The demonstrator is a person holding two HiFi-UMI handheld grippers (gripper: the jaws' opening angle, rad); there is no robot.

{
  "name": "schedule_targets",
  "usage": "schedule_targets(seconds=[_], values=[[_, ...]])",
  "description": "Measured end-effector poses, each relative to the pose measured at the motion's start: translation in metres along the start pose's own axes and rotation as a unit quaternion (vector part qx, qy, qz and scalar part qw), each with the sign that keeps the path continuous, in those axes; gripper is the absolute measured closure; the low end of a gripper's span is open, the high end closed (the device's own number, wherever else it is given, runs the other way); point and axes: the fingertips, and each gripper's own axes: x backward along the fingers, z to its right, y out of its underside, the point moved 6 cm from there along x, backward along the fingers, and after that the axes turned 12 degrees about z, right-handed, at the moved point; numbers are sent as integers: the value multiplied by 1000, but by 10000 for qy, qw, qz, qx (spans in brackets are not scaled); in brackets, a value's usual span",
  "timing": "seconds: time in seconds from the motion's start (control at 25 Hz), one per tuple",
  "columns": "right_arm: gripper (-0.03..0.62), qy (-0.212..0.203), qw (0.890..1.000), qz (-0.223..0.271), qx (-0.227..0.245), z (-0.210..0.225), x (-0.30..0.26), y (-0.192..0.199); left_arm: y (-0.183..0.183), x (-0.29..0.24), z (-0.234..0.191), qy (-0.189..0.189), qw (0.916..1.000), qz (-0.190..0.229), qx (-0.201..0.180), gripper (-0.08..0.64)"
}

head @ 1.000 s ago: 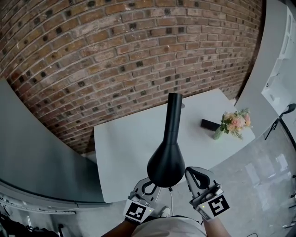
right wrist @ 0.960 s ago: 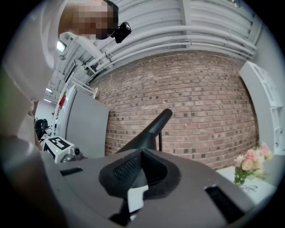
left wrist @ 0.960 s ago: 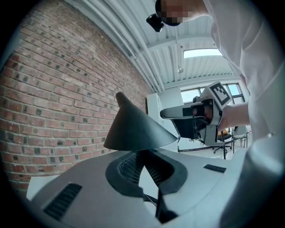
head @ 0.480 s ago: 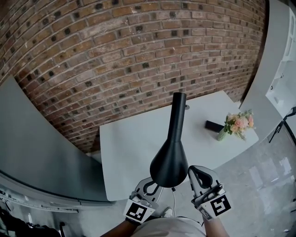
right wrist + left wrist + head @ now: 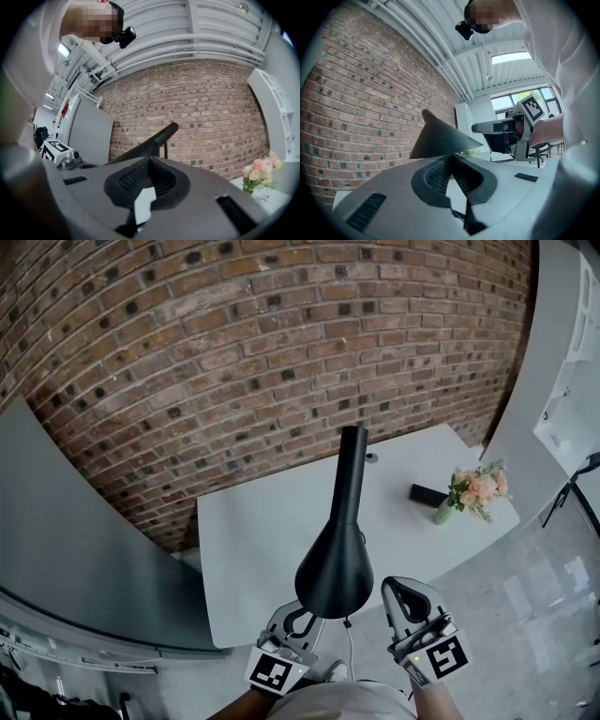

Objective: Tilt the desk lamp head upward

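A: Your left gripper [image 5: 450, 158] has its jaws pressed together with nothing between them. In its own view the tips sit right under the rim of the black lamp head [image 5: 334, 570]; I cannot tell if they touch it.

B: Your right gripper [image 5: 150, 161] is pressed together as well, and empty. In the head view it stands at the lower right of the lamp head, just beside it and apart from it.

A: The lamp head fills the lower middle of the head view, between your two grippers, its wide end towards you. Its narrow stem [image 5: 351, 474] runs up the frame towards the brick wall [image 5: 234, 362].

B: In the right gripper view that stem slants up to the right, above the jaws.

A: Under the lamp lies the white worktop [image 5: 253, 549], its far edge against the wall.

B: At the right end of the worktop you have a small bunch of pink flowers [image 5: 476, 488], with a small black box [image 5: 427, 493] just to its left.
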Motion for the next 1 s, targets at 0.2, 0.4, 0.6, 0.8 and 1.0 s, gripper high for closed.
schedule_targets(seconds=[0.2,0.4,0.6,0.8,1.0], values=[[578,-22,10000,23,-4,0,3,-1,-6,0,-1,-109,9999,59,26,552],[578,-5,10000,47,-11,1,6,-1,-9,2,0,-128,9998,120,-27,552],[578,-26,10000,78,-33,-3,6,-1,-12,4,3,-93,9999,101,-44,552],[578,-54,9999,81,-37,-7,7,-2,-15,7,2,-131,9998,159,-82,553],[578,-48,10000,61,-26,-10,9,-1,-15,10,4,-64,9996,157,-209,552]])
